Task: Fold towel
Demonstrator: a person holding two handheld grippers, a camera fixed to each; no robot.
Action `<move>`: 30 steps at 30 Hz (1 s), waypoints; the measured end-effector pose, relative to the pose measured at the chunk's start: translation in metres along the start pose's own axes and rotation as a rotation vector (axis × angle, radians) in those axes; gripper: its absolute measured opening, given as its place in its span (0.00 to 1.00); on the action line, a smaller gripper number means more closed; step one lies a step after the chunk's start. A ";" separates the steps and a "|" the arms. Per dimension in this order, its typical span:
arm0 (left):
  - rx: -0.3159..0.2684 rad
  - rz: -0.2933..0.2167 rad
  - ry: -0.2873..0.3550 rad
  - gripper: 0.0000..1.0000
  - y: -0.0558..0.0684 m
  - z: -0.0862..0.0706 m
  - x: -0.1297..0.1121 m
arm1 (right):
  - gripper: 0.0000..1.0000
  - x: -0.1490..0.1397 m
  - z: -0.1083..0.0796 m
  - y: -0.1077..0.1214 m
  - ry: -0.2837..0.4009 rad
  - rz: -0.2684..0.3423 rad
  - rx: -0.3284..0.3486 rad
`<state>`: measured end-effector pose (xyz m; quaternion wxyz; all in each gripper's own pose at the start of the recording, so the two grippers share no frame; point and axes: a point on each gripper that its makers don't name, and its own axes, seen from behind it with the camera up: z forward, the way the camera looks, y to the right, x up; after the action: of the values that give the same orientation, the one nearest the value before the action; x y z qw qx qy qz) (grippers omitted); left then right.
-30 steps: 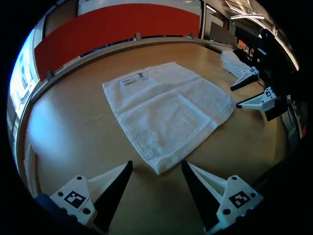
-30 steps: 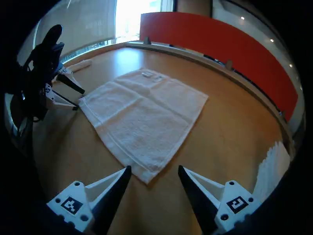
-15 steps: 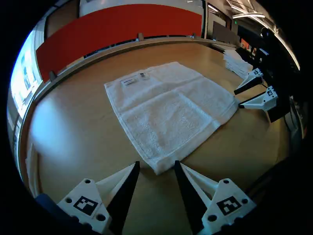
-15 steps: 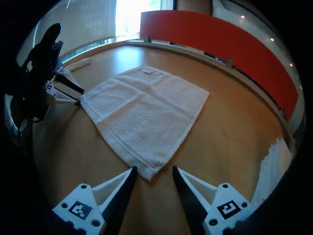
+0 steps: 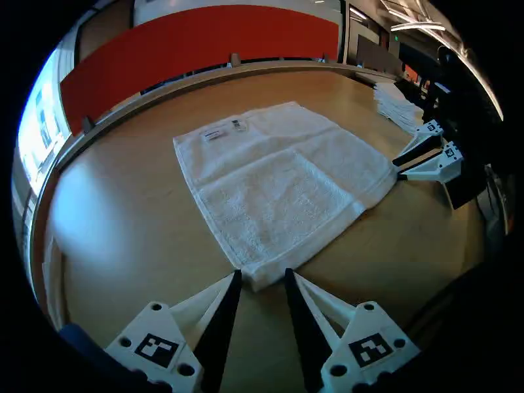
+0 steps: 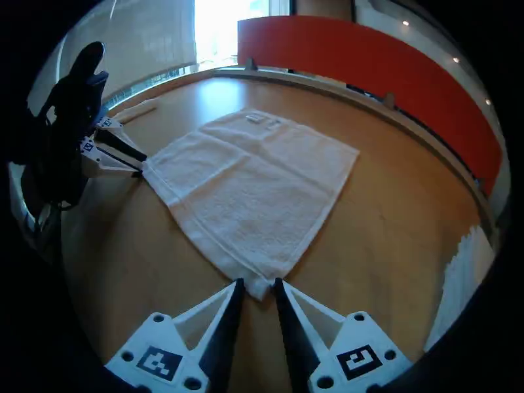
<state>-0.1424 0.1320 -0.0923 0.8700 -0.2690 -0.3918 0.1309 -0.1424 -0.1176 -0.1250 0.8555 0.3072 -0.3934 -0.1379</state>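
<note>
A white towel [image 5: 281, 177] lies flat on the wooden table [image 5: 118, 216], folded into a square with a small label at its far corner. My left gripper [image 5: 262, 278] is shut on the towel's near corner, the cloth pinched between its fingers. In the right gripper view the same towel [image 6: 255, 177] spreads ahead, and my right gripper [image 6: 260, 288] is shut on the corner nearest to it. Each gripper also appears from the other's camera: the right gripper [image 5: 397, 167] at the towel's right corner, the left gripper [image 6: 141, 166] at its left corner.
A stack of folded white towels [image 5: 396, 108] sits at the table's far right, also seen as the towel stack [image 6: 462, 281]. A red panel [image 5: 196, 46] runs behind the table's raised rim. A rolled white cloth [image 6: 134, 110] lies near the window side.
Both grippers have moved forward onto the towel's corners and their fingers have gone from wide open to shut on the cloth. The towel itself has stayed flat.
</note>
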 end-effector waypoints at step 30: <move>0.021 -0.055 -0.025 0.12 -0.001 -0.003 0.000 | 0.06 0.006 -0.006 0.005 0.015 0.047 -0.017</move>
<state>-0.1401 0.1297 -0.0934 0.8712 -0.2472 -0.4086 0.1142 -0.1341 -0.1145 -0.1214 0.8640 0.2919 -0.3927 -0.1188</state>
